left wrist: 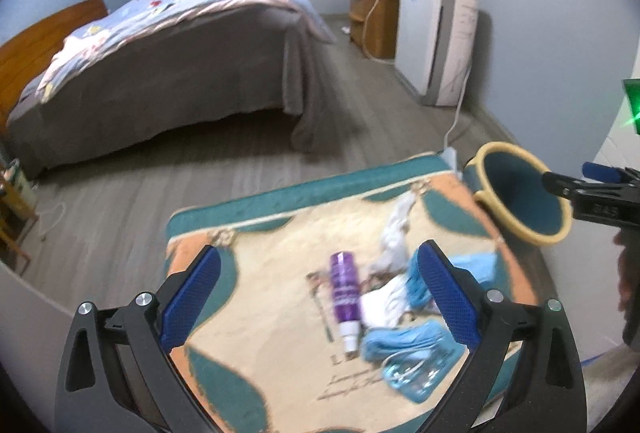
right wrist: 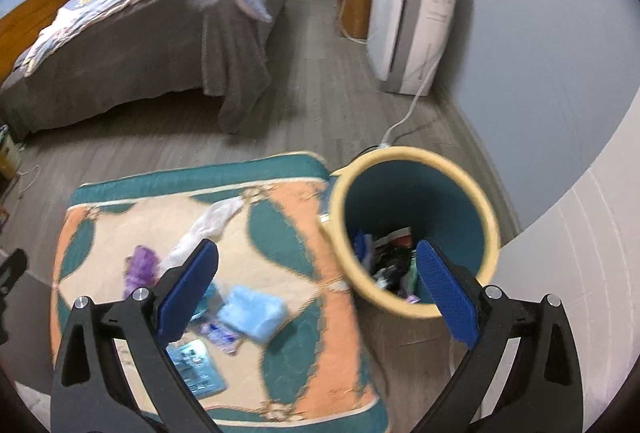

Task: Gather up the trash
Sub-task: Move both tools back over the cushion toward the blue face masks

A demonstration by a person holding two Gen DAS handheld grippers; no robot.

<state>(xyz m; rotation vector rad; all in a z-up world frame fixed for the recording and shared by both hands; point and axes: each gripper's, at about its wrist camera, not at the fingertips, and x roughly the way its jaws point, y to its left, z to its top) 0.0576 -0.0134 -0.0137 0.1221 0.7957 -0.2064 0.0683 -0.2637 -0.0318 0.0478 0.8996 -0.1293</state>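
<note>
Trash lies on a patterned rug (left wrist: 260, 345) (right wrist: 304, 345): a purple spray bottle (left wrist: 344, 293) (right wrist: 140, 269), white crumpled plastic (left wrist: 394, 237) (right wrist: 200, 229), blue crumpled pieces (left wrist: 404, 343) (right wrist: 252, 313) and a blue packet (left wrist: 420, 373) (right wrist: 196, 365). A teal bin with a yellow rim (left wrist: 520, 193) (right wrist: 412, 229) stands off the rug's right corner and holds several scraps. My left gripper (left wrist: 320, 297) hovers open over the trash, empty. My right gripper (right wrist: 316, 293) is open and empty, straddling the rug's edge and the bin. The right gripper's tip (left wrist: 560, 185) shows beside the bin.
A bed (left wrist: 160, 53) with a blue quilt fills the left and back. A white appliance (left wrist: 436, 41) with a trailing cable and a wooden cabinet (left wrist: 372, 21) stand along the right wall. Grey wood floor (left wrist: 200, 169) lies between bed and rug. A white wall (right wrist: 592, 273) is close at right.
</note>
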